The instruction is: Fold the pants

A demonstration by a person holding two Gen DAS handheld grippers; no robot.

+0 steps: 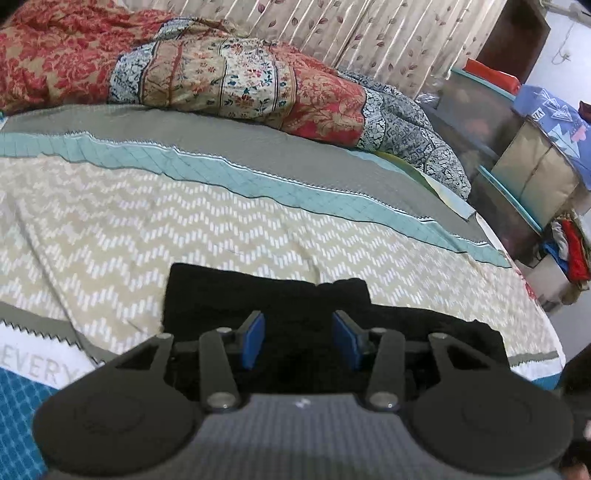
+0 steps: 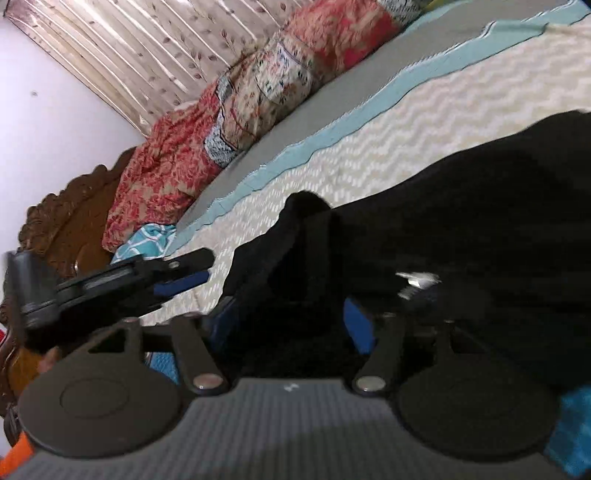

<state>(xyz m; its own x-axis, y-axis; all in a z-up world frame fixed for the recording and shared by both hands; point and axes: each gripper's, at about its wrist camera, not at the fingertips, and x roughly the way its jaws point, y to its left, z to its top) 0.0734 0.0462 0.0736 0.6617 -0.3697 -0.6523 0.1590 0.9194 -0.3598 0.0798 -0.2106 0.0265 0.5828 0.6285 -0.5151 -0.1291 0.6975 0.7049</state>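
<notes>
**Black pants on the bed, both grippers over them**

The black pants (image 1: pixel 266 295) lie on the near part of the bed, on the beige zigzag bedspread (image 1: pixel 184 221), with their far edge showing two stacked layers. The left gripper (image 1: pixel 298 339) hangs just above the pants; its blue pads stand part-way apart with only dark cloth seen beneath the gap, and neither pad presses on the fabric. In the right wrist view the pants (image 2: pixel 461 221) spread across the right side, a fold of them rising in front of the right gripper (image 2: pixel 288 317). Its jaws stand wide; dark cloth fills the space between the pads, but whether they touch it cannot be told. The left gripper (image 2: pixel 184 273) shows there at the left, just beside the pants' edge. A red floral quilt (image 1: pixel 221 74) lies bunched along the far side of the bed, before a leaf-patterned curtain (image 1: pixel 369 29).
</notes>
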